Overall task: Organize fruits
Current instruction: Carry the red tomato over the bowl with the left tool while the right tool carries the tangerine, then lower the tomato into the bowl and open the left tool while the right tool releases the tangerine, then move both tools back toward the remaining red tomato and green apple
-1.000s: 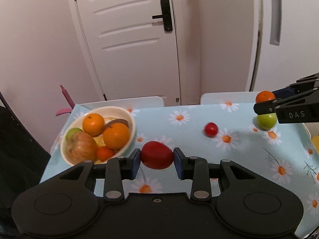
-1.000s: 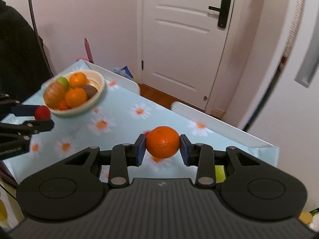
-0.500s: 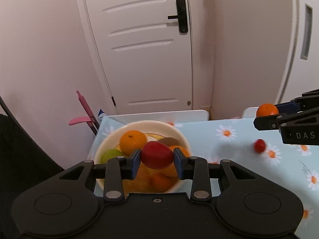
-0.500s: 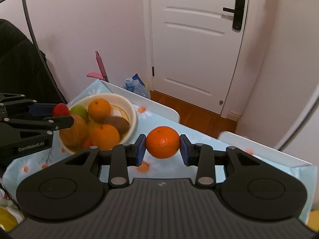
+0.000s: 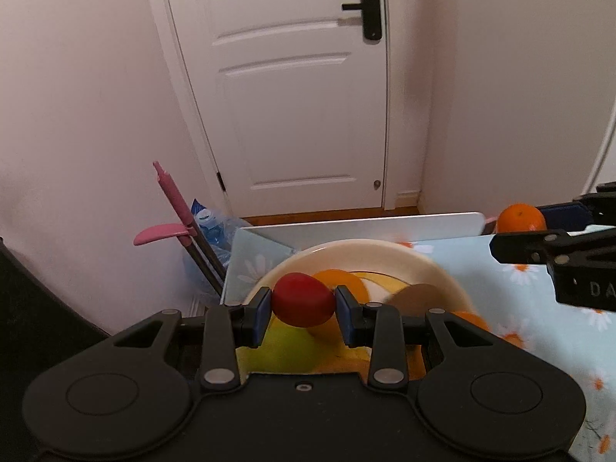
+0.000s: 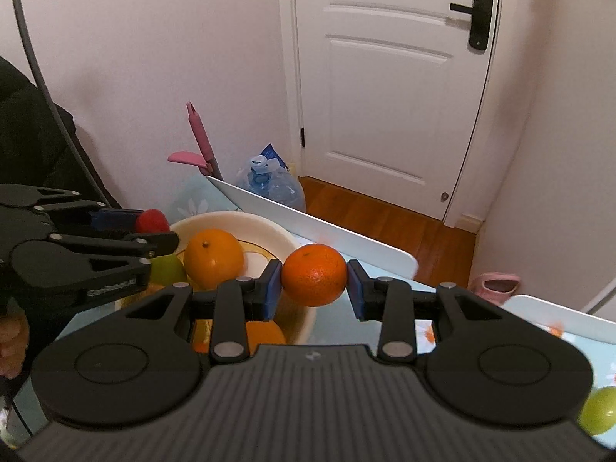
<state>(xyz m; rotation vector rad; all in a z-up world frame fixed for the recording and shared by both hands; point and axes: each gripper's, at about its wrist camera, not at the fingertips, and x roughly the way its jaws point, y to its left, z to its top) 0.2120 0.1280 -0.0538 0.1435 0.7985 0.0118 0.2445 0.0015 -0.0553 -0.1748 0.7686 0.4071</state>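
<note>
My left gripper (image 5: 303,306) is shut on a red fruit (image 5: 303,304) and holds it above the cream bowl (image 5: 404,260). The bowl holds oranges, a green apple (image 5: 285,350) and a brown fruit (image 5: 415,296). My right gripper (image 6: 313,287) is shut on an orange (image 6: 313,275) just right of the bowl (image 6: 269,231), above the daisy tablecloth. In the right wrist view the left gripper (image 6: 154,227) with the red fruit (image 6: 151,220) hangs over the bowl's left side. In the left wrist view the right gripper's orange (image 5: 520,217) shows at the far right.
A green fruit (image 6: 600,415) lies on the tablecloth at the lower right. White chair backs (image 6: 308,223) line the table's far edge. A pink-handled tool (image 6: 200,134) and a water jug (image 6: 273,184) stand on the floor by the white door (image 6: 389,77).
Both grippers have moved left toward the bowl with their fruits. The left one now holds the red fruit over the bowl; the right one holds the orange close beside it.
</note>
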